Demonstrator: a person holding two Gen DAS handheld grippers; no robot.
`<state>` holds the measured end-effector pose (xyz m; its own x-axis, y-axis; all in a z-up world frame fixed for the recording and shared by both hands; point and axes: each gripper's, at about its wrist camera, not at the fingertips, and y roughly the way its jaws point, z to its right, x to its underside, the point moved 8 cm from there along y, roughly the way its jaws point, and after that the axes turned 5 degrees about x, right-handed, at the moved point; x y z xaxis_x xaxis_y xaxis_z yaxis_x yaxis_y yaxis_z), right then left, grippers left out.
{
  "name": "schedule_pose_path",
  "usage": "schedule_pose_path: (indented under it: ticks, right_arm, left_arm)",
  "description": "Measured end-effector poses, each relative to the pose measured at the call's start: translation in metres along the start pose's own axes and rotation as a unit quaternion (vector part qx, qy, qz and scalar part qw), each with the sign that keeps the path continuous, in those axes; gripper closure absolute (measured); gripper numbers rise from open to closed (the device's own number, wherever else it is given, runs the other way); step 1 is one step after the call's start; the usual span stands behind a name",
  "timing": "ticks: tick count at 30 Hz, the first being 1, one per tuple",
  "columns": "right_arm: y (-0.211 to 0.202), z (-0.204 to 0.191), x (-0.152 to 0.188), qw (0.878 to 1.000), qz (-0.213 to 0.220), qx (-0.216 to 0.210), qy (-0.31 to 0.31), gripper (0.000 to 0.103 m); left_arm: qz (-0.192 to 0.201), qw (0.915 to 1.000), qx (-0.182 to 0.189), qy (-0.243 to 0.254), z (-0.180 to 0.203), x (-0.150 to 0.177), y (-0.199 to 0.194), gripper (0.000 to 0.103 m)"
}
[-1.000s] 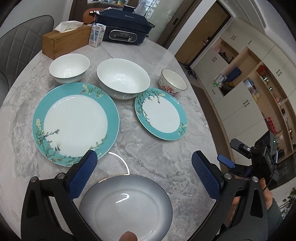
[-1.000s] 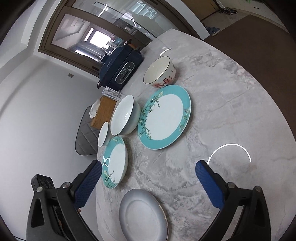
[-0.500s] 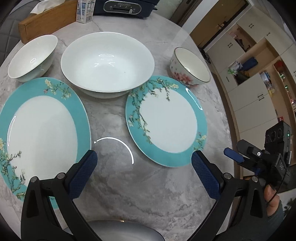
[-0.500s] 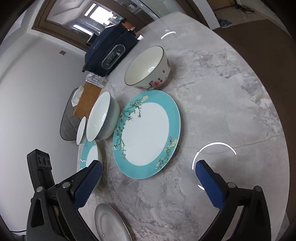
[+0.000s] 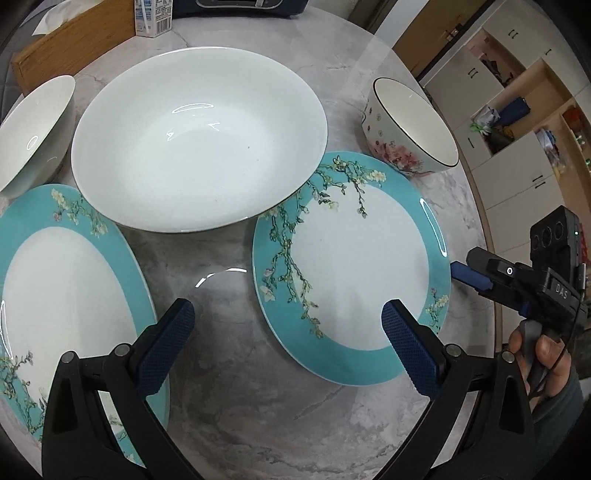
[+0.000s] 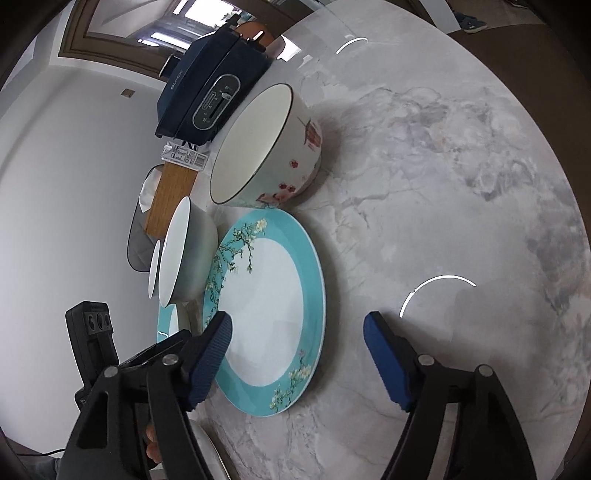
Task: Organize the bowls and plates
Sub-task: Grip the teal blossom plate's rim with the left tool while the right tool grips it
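Two open hand-held grippers, left [image 5: 282, 325] and right [image 6: 297, 338] just narrowing, flank teal plate [image 5: 354, 273] on marble table [image 5: 236, 369].

Both wrist views look down, sharing small teal plate [image 5: 354, 273].

The bench [image 5: 229, 424] is polished grey-veined marble, glossy enough to mirror a ring light. The large white bowl [image 5: 199, 140] and small teal plate [image 5: 351, 273] are glazed ceramic, smooth and shiny; the flowered bowl [image 5: 410, 129] has a softer cream glaze inside. The tissue box [image 5: 74, 44] is matt wood with visible grain, the carton [image 5: 153, 16] printed paper. The gripper fingers [image 5: 166, 347] carry blue, finely textured rubbery pads on matt black plastic arms.
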<state>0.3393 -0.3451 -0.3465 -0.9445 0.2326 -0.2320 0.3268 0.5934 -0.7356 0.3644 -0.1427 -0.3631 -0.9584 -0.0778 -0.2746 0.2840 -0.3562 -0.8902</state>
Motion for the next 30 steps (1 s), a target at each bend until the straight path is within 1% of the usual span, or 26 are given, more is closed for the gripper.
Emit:
schedule_pose_path:
  ticks: [2,3,4,6,9,12,14,16,18,20,21,24,26,28,29,30]
  right_arm:
    - [0.002,-0.002,-0.002,1.0,-0.002,-0.004,-0.011,0.033]
    - [0.003,-0.003,-0.003,1.0,-0.005,-0.006,-0.016,0.036]
    - [0.004,-0.004,-0.003,1.0,-0.007,-0.006,-0.022,0.037]
    - [0.006,-0.005,-0.005,0.999,-0.011,-0.003,-0.032,0.038]
    - [0.007,-0.007,-0.004,0.999,-0.019,0.002,-0.049,0.039]
    - [0.008,-0.008,-0.003,0.997,-0.025,0.006,-0.066,0.043]
    - [0.008,-0.007,-0.003,0.997,-0.028,0.006,-0.07,0.045]
    - [0.008,-0.007,-0.004,0.997,-0.029,0.005,-0.068,0.049]
    - [0.006,-0.003,-0.003,0.997,-0.03,0.004,-0.065,0.052]
    - [0.007,-0.003,-0.002,0.997,-0.035,0.0,-0.068,0.054]
    - [0.008,-0.005,-0.001,0.997,-0.038,0.0,-0.073,0.057]
    - [0.012,-0.008,0.002,0.995,-0.048,0.002,-0.086,0.062]
    - [0.014,-0.01,0.002,0.995,-0.05,-0.001,-0.085,0.061]
    - [0.014,-0.009,0.0,0.996,-0.049,-0.007,-0.08,0.061]
    - [0.014,-0.009,0.0,0.996,-0.049,-0.01,-0.077,0.061]
    - [0.014,-0.008,-0.001,0.996,-0.049,-0.01,-0.077,0.062]
  left_arm:
    - [0.0,1.0,0.004,0.001,0.001,-0.001,0.0,0.002]
    - [-0.001,0.9999,0.012,-0.003,0.002,-0.002,0.002,0.005]
    - [-0.007,0.9997,0.02,-0.008,0.003,-0.001,0.003,0.017]
    - [-0.021,0.999,0.036,-0.018,0.004,0.001,0.007,0.029]
    - [-0.027,0.9987,0.039,-0.017,0.004,0.003,0.014,0.038]
    - [-0.024,0.9985,0.044,-0.021,0.002,0.0,0.016,0.041]
    - [-0.026,0.9985,0.042,-0.021,0.0,-0.003,0.019,0.045]
    - [-0.028,0.9985,0.041,-0.024,-0.003,-0.006,0.019,0.055]
    - [-0.025,0.9984,0.04,-0.031,-0.007,-0.007,0.016,0.055]
    - [-0.027,0.9989,0.033,-0.02,-0.007,-0.008,0.016,0.055]
    - [-0.026,0.9989,0.032,-0.019,-0.007,-0.009,0.016,0.055]
    - [-0.025,0.9985,0.04,-0.027,-0.008,-0.014,0.017,0.055]
    - [-0.029,0.9985,0.039,-0.025,-0.007,-0.017,0.019,0.059]
    - [-0.037,0.9986,0.032,-0.02,-0.008,-0.017,0.022,0.075]
    - [-0.039,0.9984,0.033,-0.023,-0.01,-0.018,0.021,0.076]
    - [-0.042,0.9981,0.035,-0.03,-0.013,-0.019,0.021,0.081]
